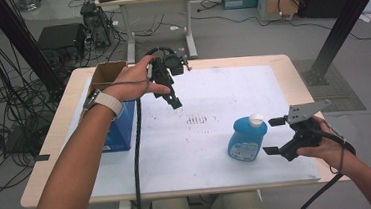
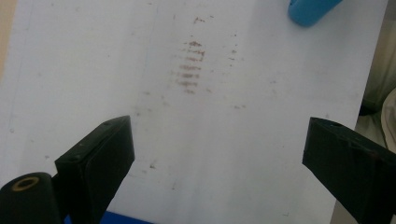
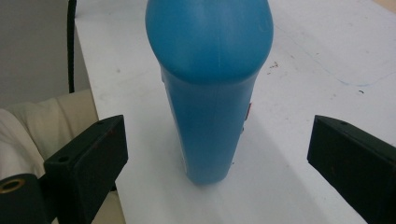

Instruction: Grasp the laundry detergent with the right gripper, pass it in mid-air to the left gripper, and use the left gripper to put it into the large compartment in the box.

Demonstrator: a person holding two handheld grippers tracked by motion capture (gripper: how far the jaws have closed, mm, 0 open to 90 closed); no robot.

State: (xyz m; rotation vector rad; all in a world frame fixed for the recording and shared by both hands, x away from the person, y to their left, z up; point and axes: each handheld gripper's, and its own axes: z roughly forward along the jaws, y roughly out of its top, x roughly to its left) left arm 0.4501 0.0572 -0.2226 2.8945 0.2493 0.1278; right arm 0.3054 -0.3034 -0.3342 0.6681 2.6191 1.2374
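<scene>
Upright on white mat (image 1: 212, 92), blue bottle (image 1: 247, 138) stands just ahead of wide-open R gripper (image 1: 275, 136), untouched; L gripper (image 1: 172, 101) open, empty, above mat.

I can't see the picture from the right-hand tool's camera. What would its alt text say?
A blue bottle stands upright on a white table, centred between the right tool's two black jaws, which are open and not touching it. The table's edge runs along the left, with pale fabric beyond it.

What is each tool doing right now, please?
Left tool: open, holding nothing, raised above the table.
Right tool: open, empty, aimed at the blue detergent bottle.
</scene>
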